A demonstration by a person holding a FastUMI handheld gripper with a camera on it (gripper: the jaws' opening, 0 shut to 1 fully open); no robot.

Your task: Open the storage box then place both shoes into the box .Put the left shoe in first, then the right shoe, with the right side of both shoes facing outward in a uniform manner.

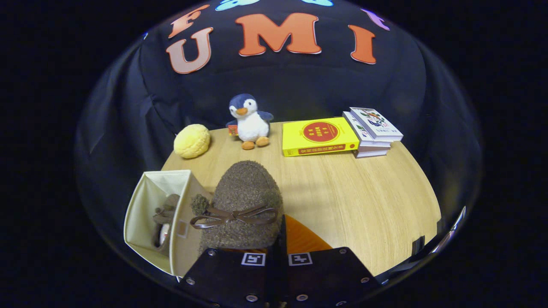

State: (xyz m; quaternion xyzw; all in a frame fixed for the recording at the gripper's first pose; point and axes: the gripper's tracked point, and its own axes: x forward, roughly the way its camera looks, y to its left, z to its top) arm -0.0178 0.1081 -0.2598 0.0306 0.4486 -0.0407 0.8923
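A brown fuzzy shoe [244,196] with a thin brown bow hangs just ahead of my gripper [276,239], toe pointing away from me. The gripper is shut on the shoe's rear edge. One orange finger [302,237] shows along its right side; the shoe hides the other finger. Left of the held shoe stands the open cream fabric storage box [141,205]. A second brown shoe [165,216] lies inside it against the right wall. The held shoe is above the table, beside the box's right wall.
On the wooden table [364,205], along the back, sit a yellow plush ball [192,140], a penguin toy [250,122], a yellow book [319,136] and a small stack of books [372,130].
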